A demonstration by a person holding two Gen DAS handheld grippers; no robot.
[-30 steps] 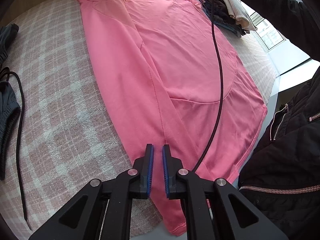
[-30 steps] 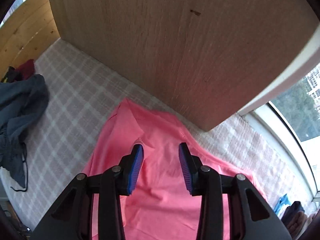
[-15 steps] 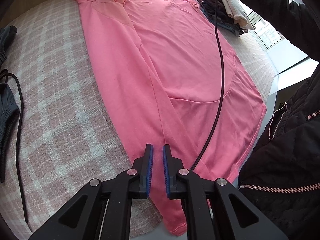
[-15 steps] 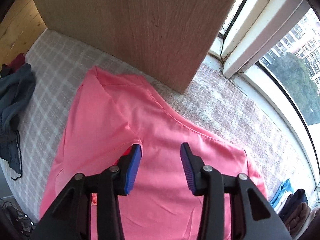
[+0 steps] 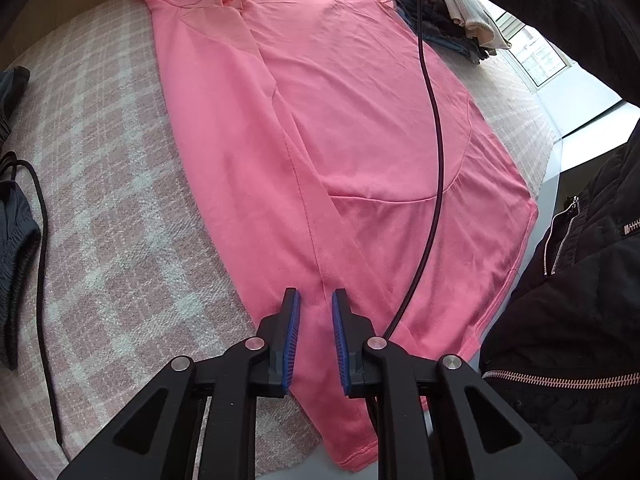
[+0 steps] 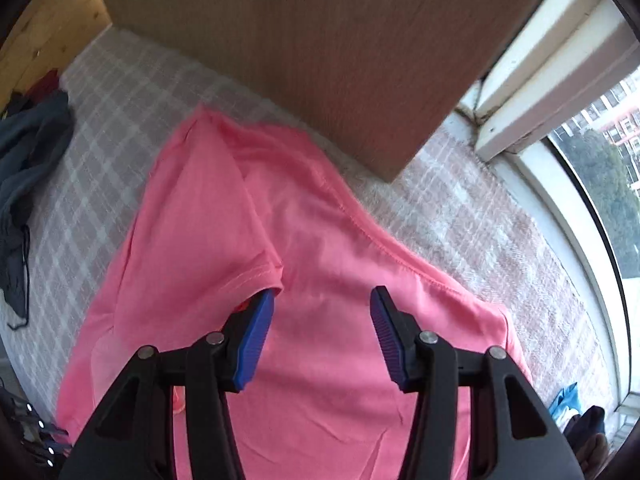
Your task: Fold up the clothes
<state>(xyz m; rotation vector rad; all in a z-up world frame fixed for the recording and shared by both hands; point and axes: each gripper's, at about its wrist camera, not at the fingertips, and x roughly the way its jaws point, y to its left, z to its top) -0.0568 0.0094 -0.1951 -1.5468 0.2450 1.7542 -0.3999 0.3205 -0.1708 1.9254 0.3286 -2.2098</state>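
Left wrist view: left gripper (image 5: 313, 334) narrowly parted over the pink cotton T-shirt (image 5: 328, 128) — right gripper (image 6: 322, 334) wide apart, empty.

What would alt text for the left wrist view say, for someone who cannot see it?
A pink T-shirt lies spread flat on a pink-and-white checked blanket, one side already folded inward. The left tool hovers open over its near hem, with a black cable trailing across the shirt. A stack of folded clothes sits at the far end.

A home bedroom: plaid bedspread (image 5: 112, 184), stacked folded clothes (image 5: 448, 12), window (image 6: 592, 168).
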